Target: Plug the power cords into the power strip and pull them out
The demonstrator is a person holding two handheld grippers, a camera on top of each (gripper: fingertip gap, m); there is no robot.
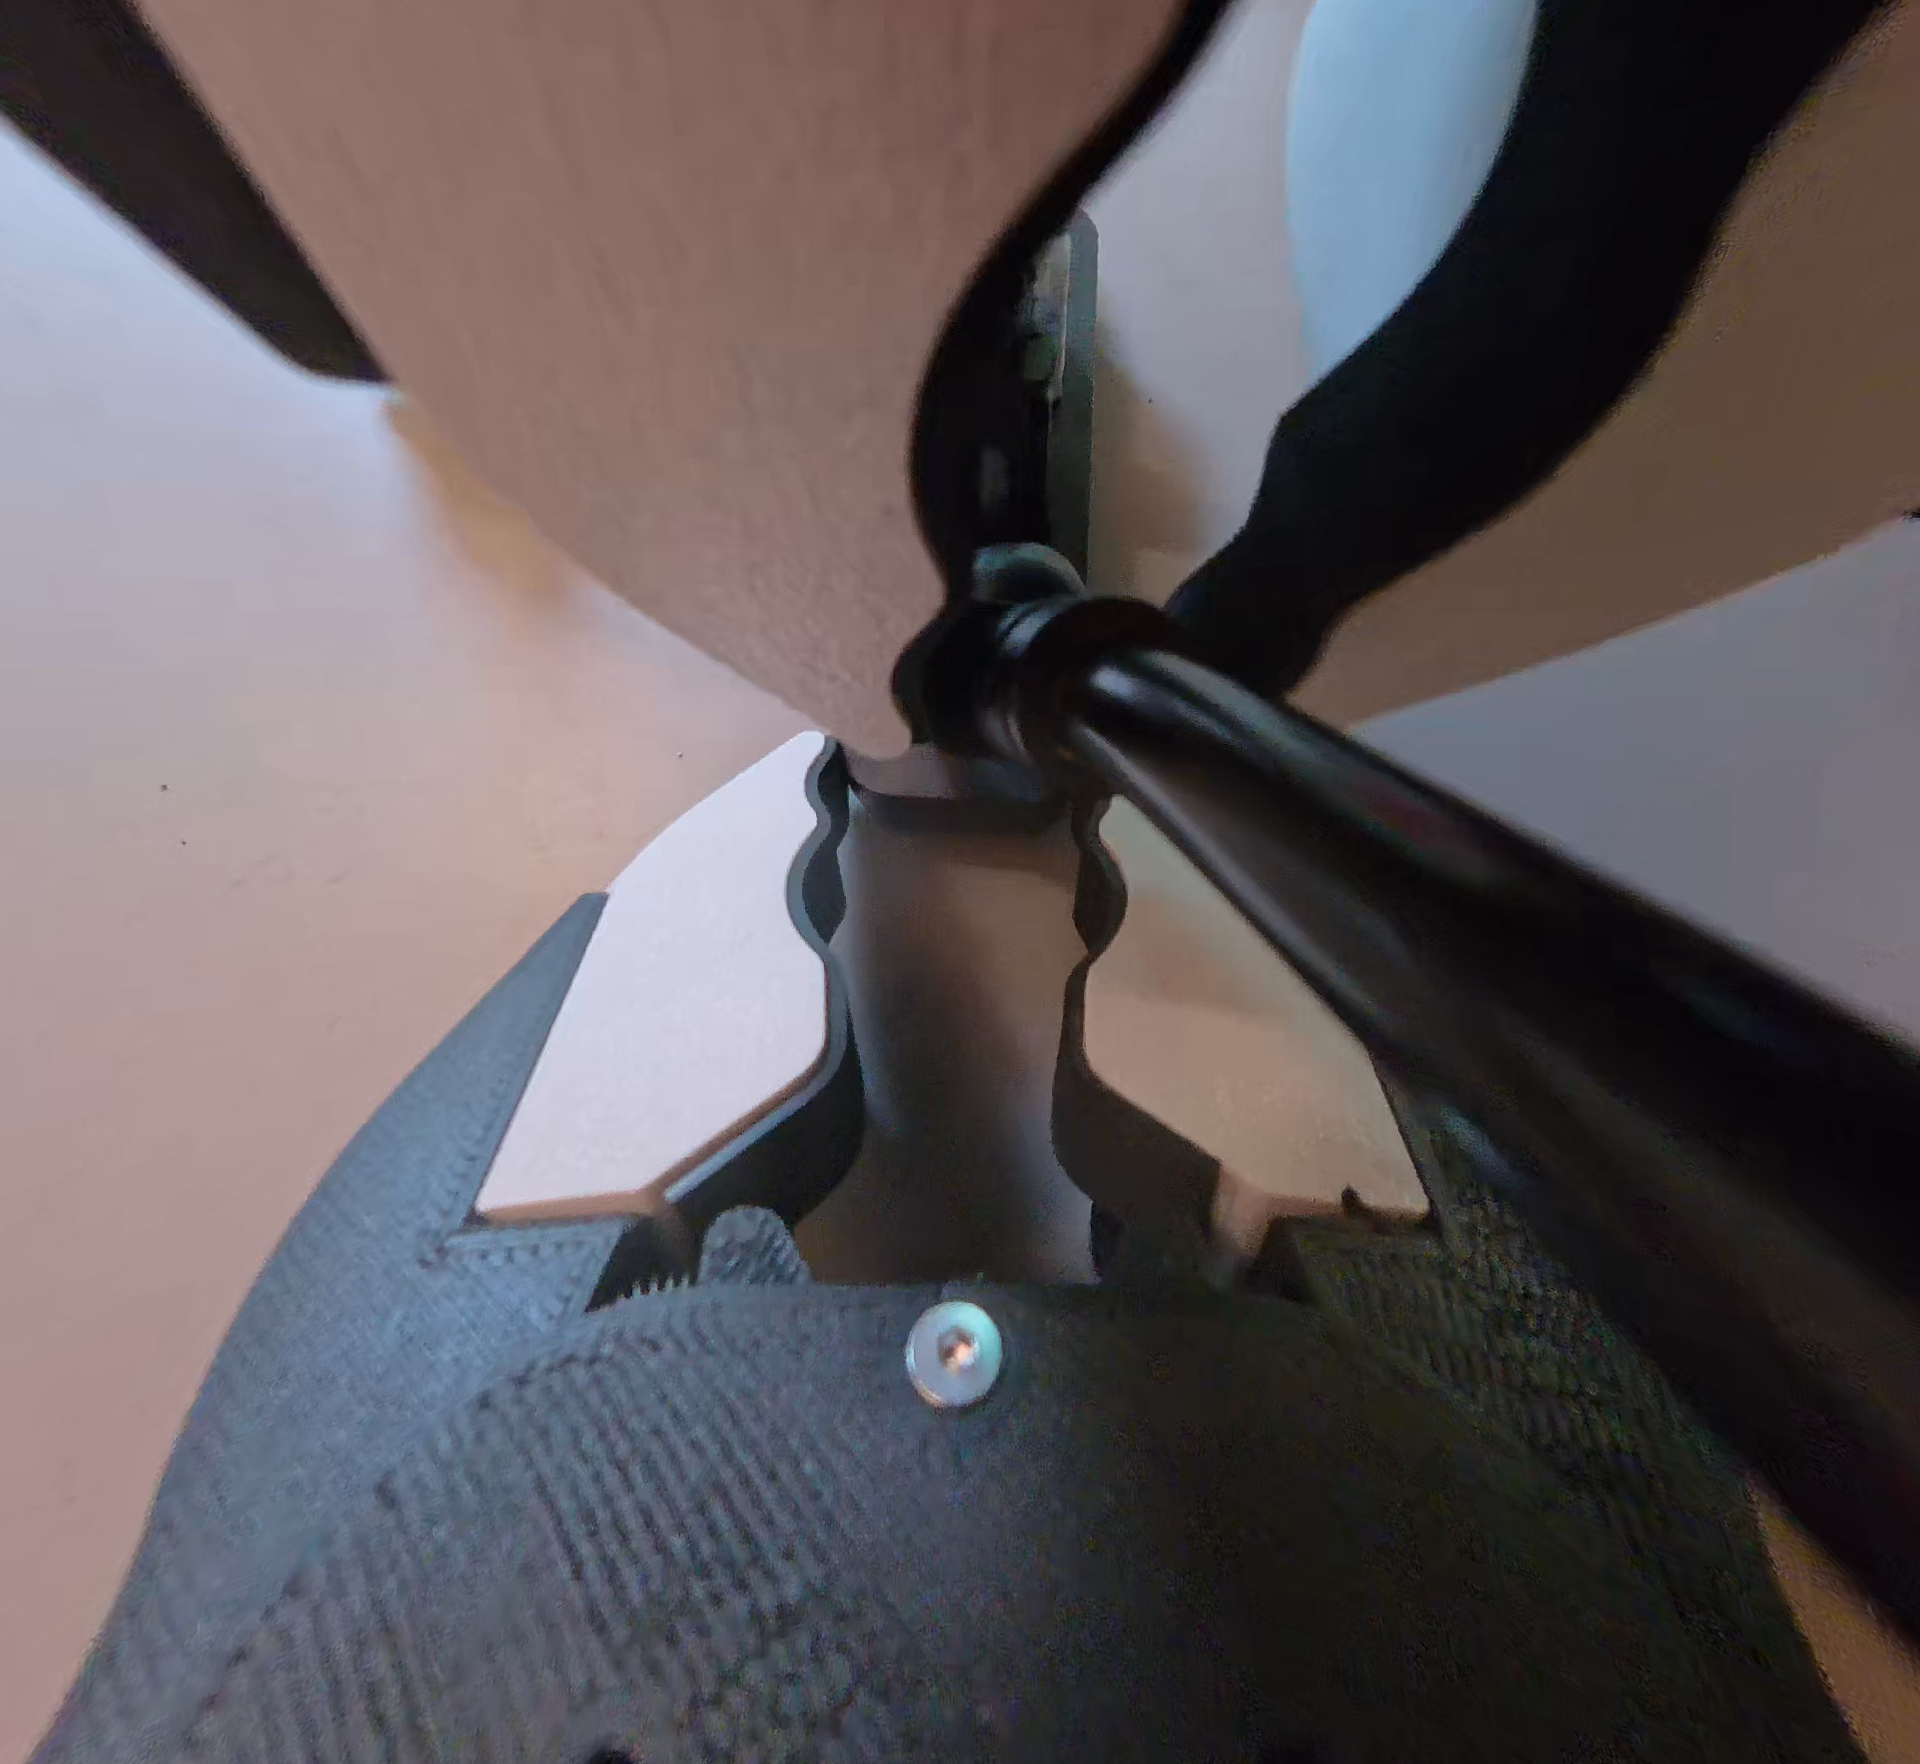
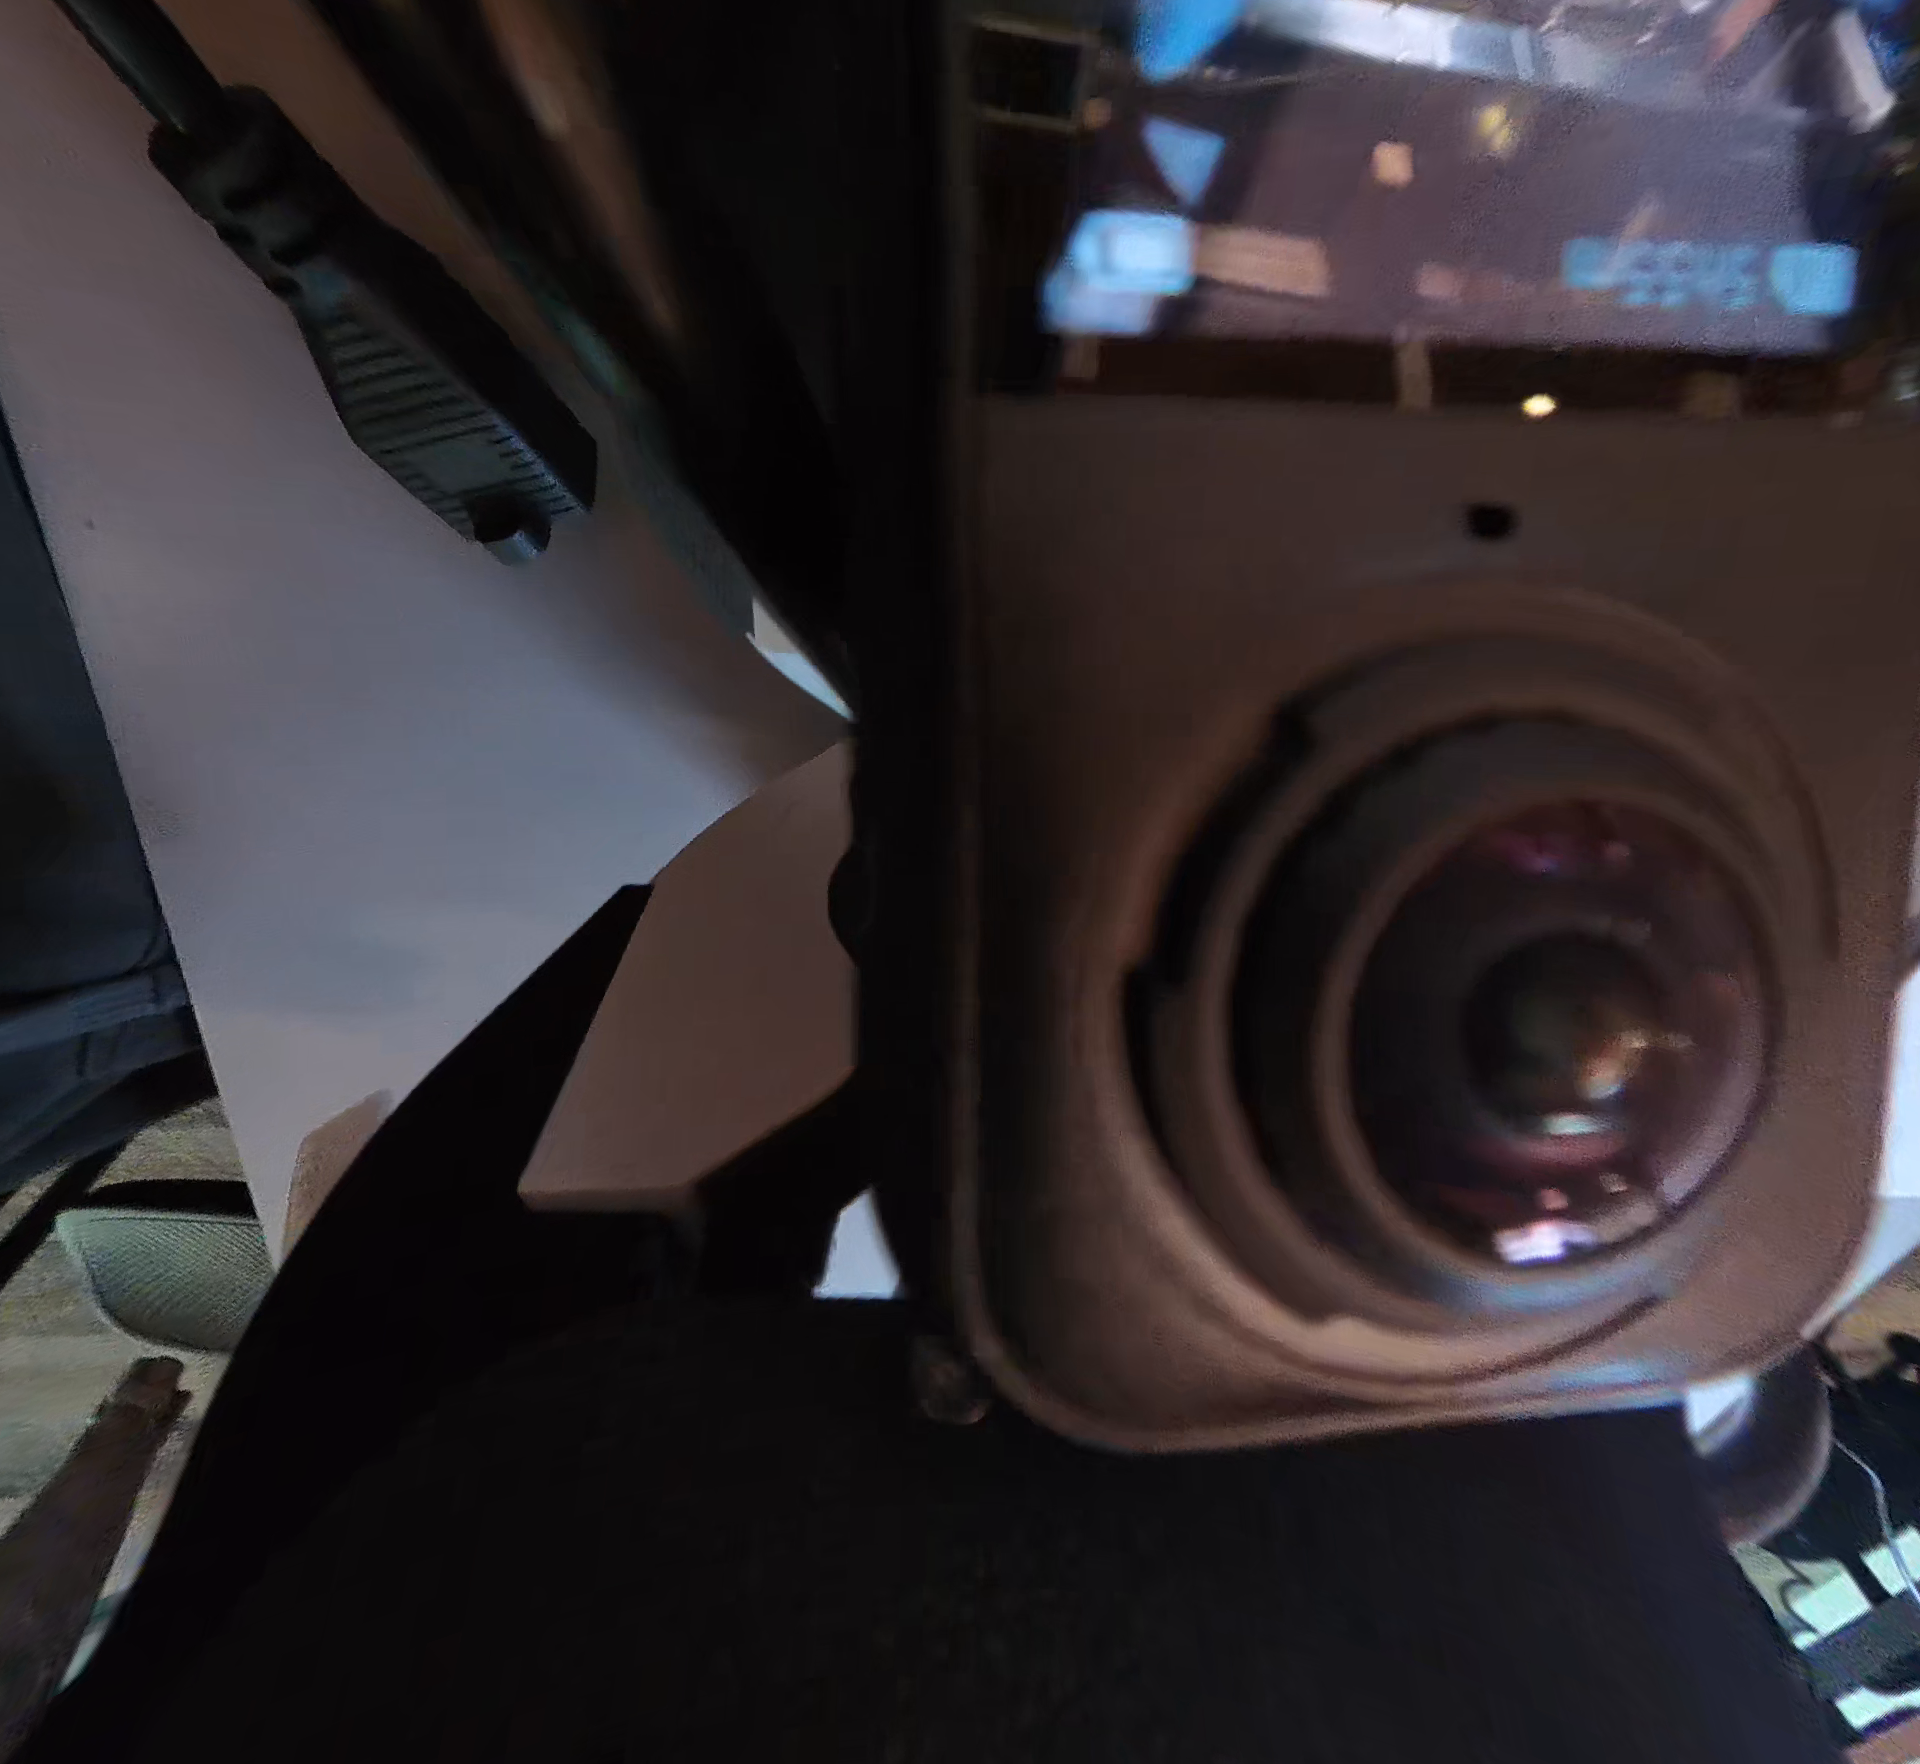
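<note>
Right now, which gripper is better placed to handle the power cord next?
Left. The left gripper already has its fingertips at the black cord's plug. The right wrist view is mostly blocked by a close camera, its own fingers unclear.

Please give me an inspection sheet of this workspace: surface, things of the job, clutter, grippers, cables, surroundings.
Surface: pale table, bare where it shows.
Job's things: held plug, black, between the left fingertips; second plug, black, lying on the table; power strip cannot be made out.
Clutter: nothing seen.
Grippers: left gripper appears shut on the held plug; right gripper too dark to judge, with a camera lens blocking its view.
Cables: thick black cord runs back from the held plug.
Surroundings: blurred; thin wires low at the right.
</note>
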